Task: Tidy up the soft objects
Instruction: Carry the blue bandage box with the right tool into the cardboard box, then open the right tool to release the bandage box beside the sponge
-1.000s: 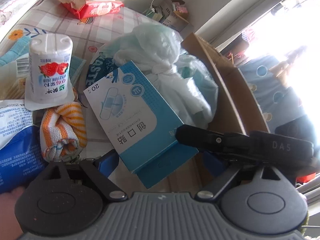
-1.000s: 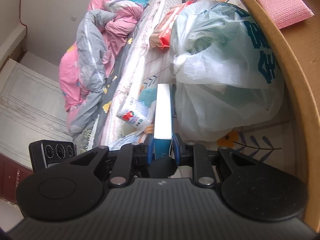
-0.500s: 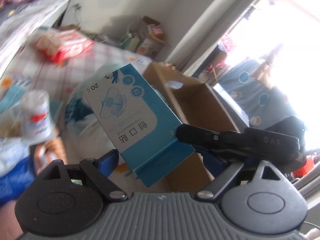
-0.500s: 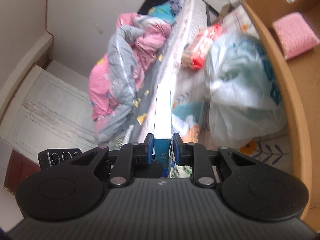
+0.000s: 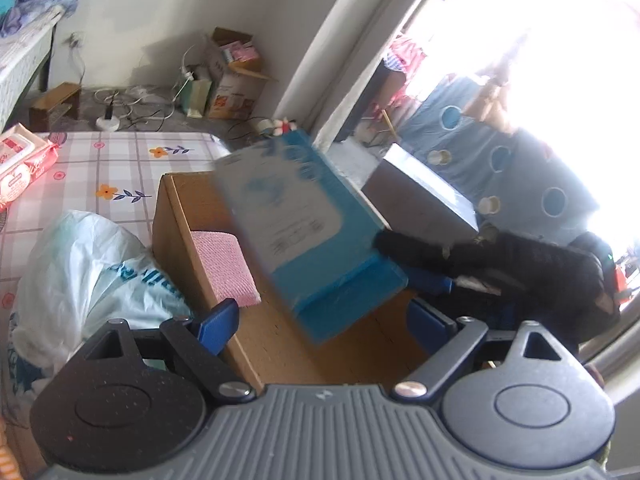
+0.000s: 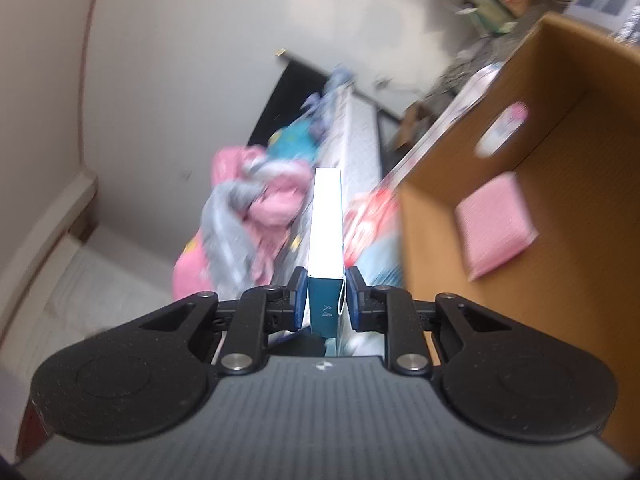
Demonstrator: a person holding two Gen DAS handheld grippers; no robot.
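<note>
My right gripper (image 6: 326,300) is shut on a flat blue and white box (image 6: 327,240), gripping its narrow edge. In the left wrist view the same box (image 5: 304,232) hangs blurred above an open cardboard box (image 5: 176,216), held by the right gripper (image 5: 404,256). A pink folded cloth (image 5: 224,264) lies inside the cardboard box; it also shows in the right wrist view (image 6: 496,220). My left gripper (image 5: 320,320) is open and empty, its blue pads wide apart over the box's near wall.
A white plastic bag (image 5: 88,264) lies left of the cardboard box on the checked tablecloth (image 5: 120,160). A red wipes pack (image 5: 20,164) is at far left. Cartons and cables (image 5: 224,80) sit by the far wall. A bed with pink bedding (image 6: 256,216) is behind.
Both grippers have risen and swung toward the cardboard box. The blue box is now over the box opening. The yoghurt bottle and striped cloth have left the left wrist view.
</note>
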